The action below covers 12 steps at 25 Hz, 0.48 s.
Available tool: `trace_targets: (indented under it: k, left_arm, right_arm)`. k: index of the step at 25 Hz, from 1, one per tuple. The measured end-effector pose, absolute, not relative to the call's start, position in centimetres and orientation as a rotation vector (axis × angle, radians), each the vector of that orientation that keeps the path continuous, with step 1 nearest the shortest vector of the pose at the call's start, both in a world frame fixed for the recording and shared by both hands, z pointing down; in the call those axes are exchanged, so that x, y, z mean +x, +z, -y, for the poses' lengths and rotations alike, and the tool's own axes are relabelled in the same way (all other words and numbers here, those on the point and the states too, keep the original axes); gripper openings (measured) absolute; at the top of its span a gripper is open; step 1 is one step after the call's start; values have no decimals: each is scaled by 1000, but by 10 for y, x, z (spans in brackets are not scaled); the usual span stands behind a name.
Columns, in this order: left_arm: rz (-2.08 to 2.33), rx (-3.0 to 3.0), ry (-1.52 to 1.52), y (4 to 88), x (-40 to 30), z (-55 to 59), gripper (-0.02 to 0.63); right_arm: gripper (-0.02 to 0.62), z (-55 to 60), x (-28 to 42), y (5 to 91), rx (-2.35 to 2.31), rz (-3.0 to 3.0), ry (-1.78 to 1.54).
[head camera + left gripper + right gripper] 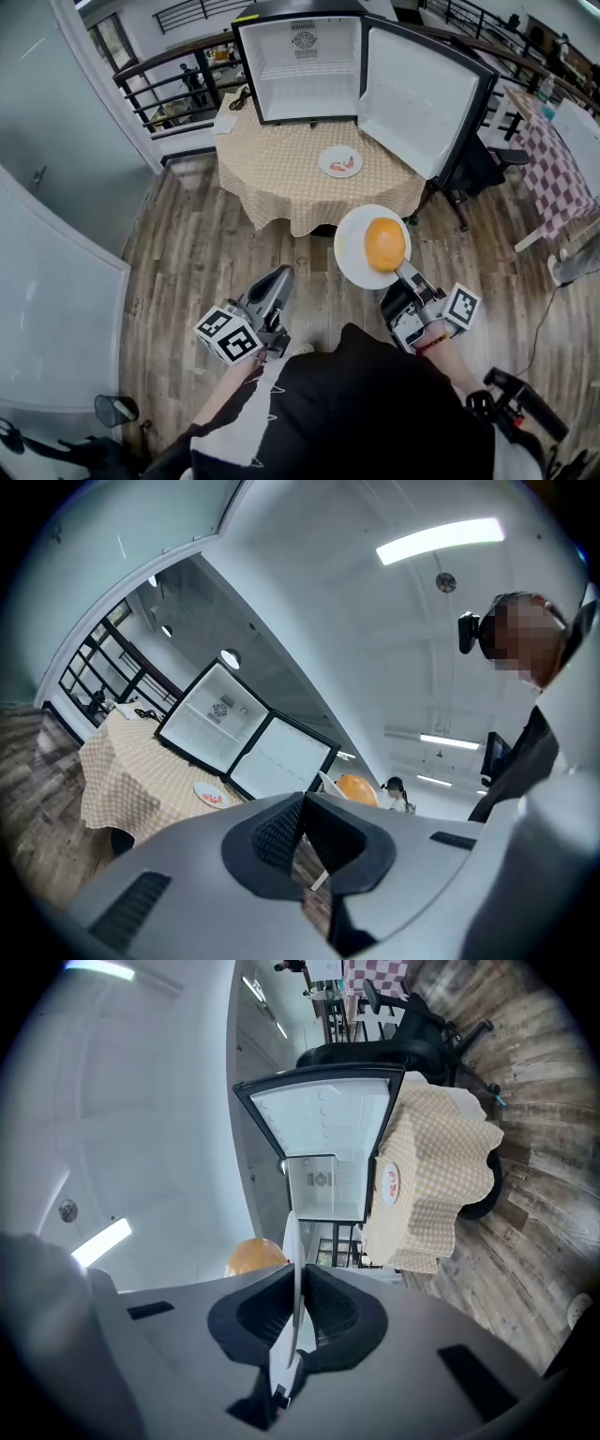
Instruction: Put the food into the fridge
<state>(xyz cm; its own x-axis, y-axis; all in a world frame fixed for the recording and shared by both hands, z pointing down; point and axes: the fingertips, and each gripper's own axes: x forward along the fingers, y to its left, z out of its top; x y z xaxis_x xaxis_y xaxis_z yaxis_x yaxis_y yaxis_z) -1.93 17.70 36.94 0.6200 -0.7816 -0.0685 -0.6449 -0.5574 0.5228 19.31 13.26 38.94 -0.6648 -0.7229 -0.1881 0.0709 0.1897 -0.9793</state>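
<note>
My right gripper (405, 273) is shut on the rim of a white plate (354, 248) that carries an orange round bun (384, 244), held in the air in front of the round table (272, 173). In the right gripper view the plate (297, 1251) runs edge-on between the pads, with the bun (253, 1256) to its left. A small fridge (305, 66) stands on the table with its door (422, 94) swung open to the right and its inside bare. A second small plate with red food (340, 161) lies before it. My left gripper (274, 286) hangs low, shut with nothing in it.
The table has a beige checked cloth; a cable (240, 97) and papers (225, 122) lie at its back left. A black office chair (480, 167) stands just right of the fridge door. A railing (169, 75) runs behind, and a glass wall (56, 234) lines the left.
</note>
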Motion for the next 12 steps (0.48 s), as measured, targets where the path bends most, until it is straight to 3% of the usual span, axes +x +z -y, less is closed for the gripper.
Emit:
trace_targets:
  k: [12]
  left_arm:
    - [1066, 2421, -352, 368, -109, -129, 14]
  right_arm:
    - [31, -93, 100, 412, -718, -1733, -1599]
